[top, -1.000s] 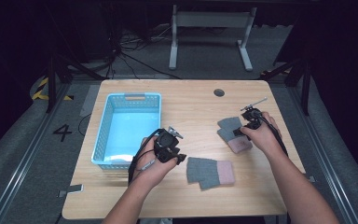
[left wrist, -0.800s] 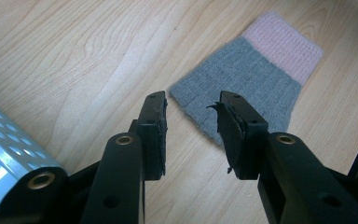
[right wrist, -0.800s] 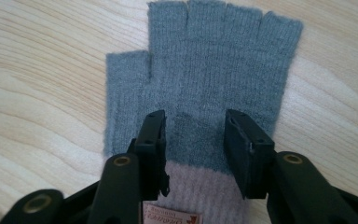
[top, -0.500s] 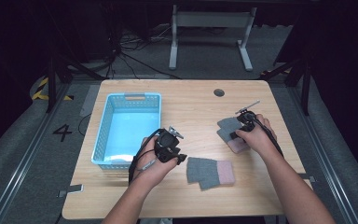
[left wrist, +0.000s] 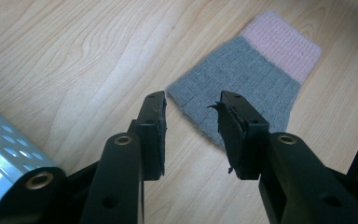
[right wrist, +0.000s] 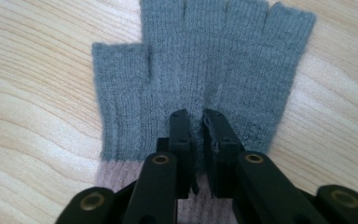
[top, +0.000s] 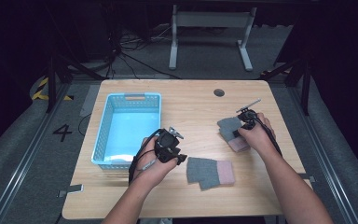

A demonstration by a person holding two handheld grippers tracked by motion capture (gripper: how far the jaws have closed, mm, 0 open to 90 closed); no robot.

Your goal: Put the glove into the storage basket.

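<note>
Two grey fingerless gloves with pink cuffs lie flat on the wooden table. The right-hand glove (top: 227, 127) (right wrist: 191, 60) has my right gripper (top: 238, 132) (right wrist: 198, 135) pressed down on its palm. Its jaws have just been closing and now stand almost together, pinching a small ridge of the knit between them. The other glove (top: 209, 171) (left wrist: 251, 79) lies near the front middle. My left gripper (top: 182, 158) (left wrist: 191, 126) hovers just left of that glove's finger end, open, with nothing between its pads.
A light blue plastic basket (top: 103, 135) stands on the left half of the table, close behind the left hand; its corner (left wrist: 0, 154) shows in the left gripper view. A round cable hole (top: 219, 92) sits at the back.
The right hand has edged slightly left over its glove. The left hand and both gloves have kept their places.
</note>
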